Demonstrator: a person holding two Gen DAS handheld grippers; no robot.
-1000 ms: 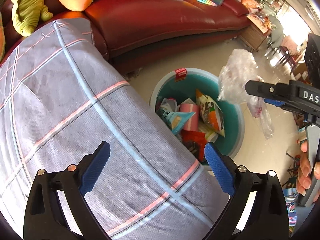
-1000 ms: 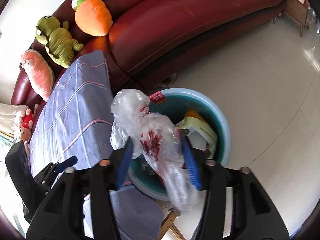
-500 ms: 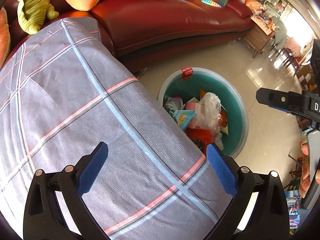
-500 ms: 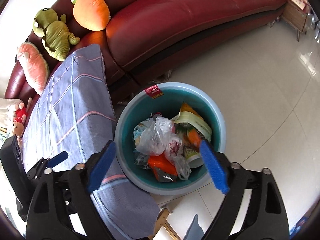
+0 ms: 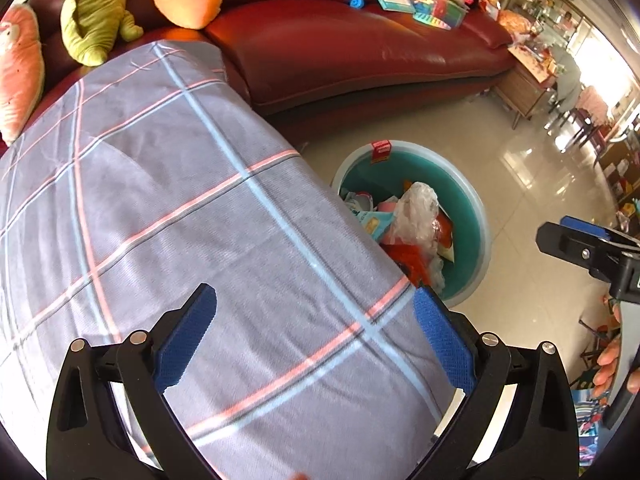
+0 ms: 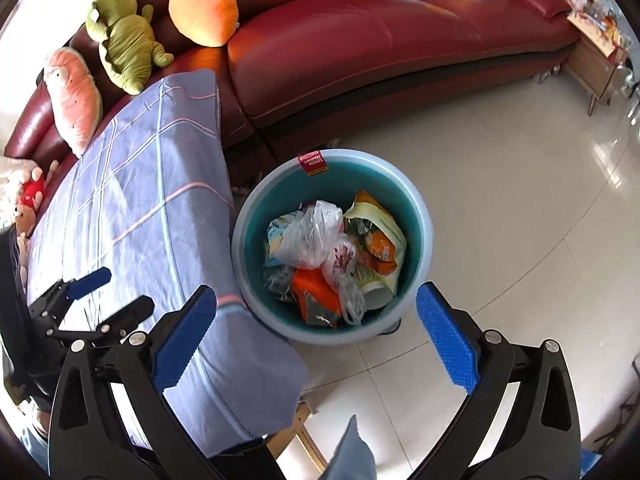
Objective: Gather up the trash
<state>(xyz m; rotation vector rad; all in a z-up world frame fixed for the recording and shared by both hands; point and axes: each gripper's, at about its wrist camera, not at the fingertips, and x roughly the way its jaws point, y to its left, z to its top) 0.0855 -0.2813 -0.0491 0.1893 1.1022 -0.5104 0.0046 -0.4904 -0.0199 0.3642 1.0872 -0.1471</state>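
Claws: two, left claw (image 5: 314, 336) and right claw (image 6: 316, 336), both wide apart, gripping nothing.
Bin (image 6: 424, 216): one, holding a clear bag (image 6: 310, 236).
Right view only: whole bin.

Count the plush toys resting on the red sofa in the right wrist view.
3 clearly: an orange carrot plush on the backrest, a green dinosaur plush left of it, a pink plush farther left. More toys at the frame's left edge are partly hidden.

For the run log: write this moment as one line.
left gripper: open, empty, over plaid cloth | right gripper: open, empty, above bin | clear plastic bag: in bin atop wrappers
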